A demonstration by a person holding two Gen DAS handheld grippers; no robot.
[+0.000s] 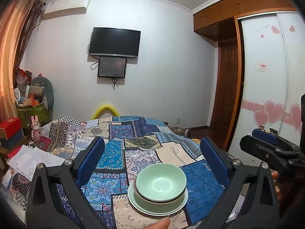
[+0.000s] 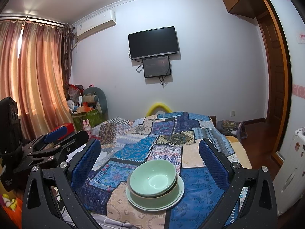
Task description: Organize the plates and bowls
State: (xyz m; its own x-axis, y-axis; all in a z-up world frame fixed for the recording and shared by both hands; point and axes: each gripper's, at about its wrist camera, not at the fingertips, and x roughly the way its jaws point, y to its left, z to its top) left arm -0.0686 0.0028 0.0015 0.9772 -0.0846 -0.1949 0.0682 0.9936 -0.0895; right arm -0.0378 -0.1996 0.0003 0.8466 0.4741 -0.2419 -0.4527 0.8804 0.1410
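Bowls point(image 1: 161, 184) nested on plate point(image 1: 179, 208) atop quilt point(image 1: 122, 133); left gripper point(image 1: 152, 162) and right gripper point(image 2: 150, 158) both released, holding nothing.

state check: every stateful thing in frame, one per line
top bowl: upright, empty, nested in lower bowl
lower bowl: upright, on plate
plate: flat on bed cover, under both bowls
left tongs: open, holding nothing
right tongs: open, holding nothing
TV: screen dark
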